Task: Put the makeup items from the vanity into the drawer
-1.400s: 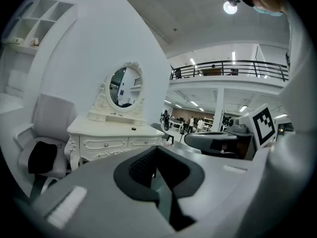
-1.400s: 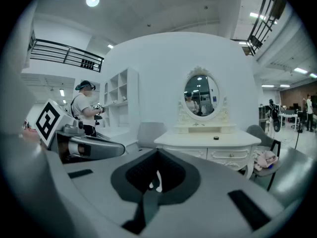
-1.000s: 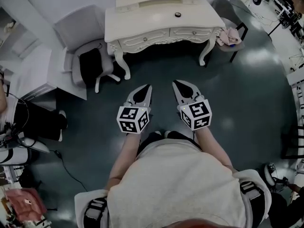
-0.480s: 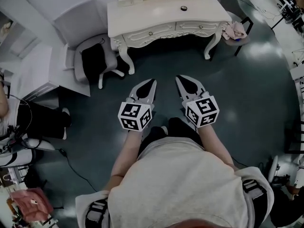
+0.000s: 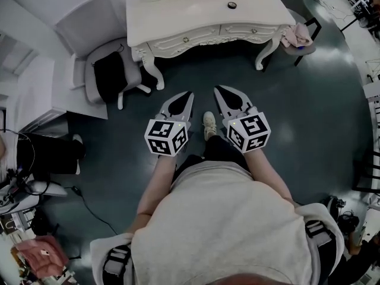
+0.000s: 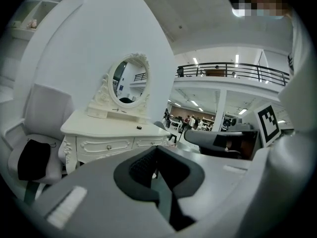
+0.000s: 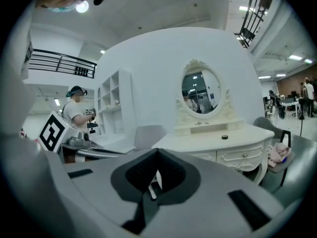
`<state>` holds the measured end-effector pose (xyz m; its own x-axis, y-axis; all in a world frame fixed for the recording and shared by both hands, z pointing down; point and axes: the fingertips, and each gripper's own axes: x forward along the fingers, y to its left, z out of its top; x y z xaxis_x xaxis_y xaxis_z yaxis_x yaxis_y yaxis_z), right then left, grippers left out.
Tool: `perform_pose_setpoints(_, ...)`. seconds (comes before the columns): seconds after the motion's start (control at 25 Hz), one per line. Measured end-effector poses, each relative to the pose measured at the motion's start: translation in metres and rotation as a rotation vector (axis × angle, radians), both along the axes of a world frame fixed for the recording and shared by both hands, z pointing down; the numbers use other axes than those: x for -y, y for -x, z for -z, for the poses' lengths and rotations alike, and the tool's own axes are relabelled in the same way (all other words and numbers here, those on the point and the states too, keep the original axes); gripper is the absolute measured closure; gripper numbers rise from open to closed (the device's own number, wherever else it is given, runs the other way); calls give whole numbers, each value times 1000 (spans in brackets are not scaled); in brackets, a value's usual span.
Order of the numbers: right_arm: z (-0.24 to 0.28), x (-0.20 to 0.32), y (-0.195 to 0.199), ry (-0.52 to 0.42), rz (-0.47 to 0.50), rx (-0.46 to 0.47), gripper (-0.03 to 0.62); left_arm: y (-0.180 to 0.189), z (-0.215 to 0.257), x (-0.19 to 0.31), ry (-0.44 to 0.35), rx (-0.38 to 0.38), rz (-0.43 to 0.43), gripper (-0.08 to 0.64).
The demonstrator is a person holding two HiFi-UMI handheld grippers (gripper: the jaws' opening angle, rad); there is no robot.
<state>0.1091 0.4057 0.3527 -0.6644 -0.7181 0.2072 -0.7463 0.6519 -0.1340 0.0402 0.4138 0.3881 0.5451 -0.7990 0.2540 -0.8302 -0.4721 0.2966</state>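
The white vanity stands ahead of me with both front drawers closed. A small round black makeup item lies on its top; the same item shows in the left gripper view, and the item in the right gripper view too. Thin small items rest on the shelf under the oval mirror. My left gripper and right gripper are held side by side over the floor, well short of the vanity. Both are shut with nothing in them.
A grey chair with a black cushion stands left of the vanity. A stool with a pink cloth is at its right end. White shelving runs along the left wall. A person stands at far left.
The person holding the grippers has stepped toward the vanity; a white shoe now shows between the grippers. Both grippers stay shut and side by side.
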Motion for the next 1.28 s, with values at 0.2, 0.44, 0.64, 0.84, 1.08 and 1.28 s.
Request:
perform_pose_setpoints(0.2, 5, 74, -10, -10, 32, 17, 601, 7, 5, 76, -23, 0, 62, 549)
perform_pose_setpoints(0.44, 1, 161, -23, -12, 40, -16, 600, 4, 7, 163, -23, 15, 86, 551)
perform_pose_setpoints(0.64, 0, 208, -30, 18, 58, 9, 600, -7, 6, 203, -4, 4, 97, 549)
perform_pose_setpoints(0.84, -9, 231, -35, 70, 39, 58, 600, -12, 0, 224, 24, 7, 97, 549)
perform_pose_setpoints(1.08, -21, 254, -28, 95, 30, 41, 601, -4, -5, 249, 41, -1, 98, 551)
perform_pose_setpoints(1.28, -28, 282, -18, 112, 17, 38, 600, 4, -16, 279, 64, -7, 64, 549)
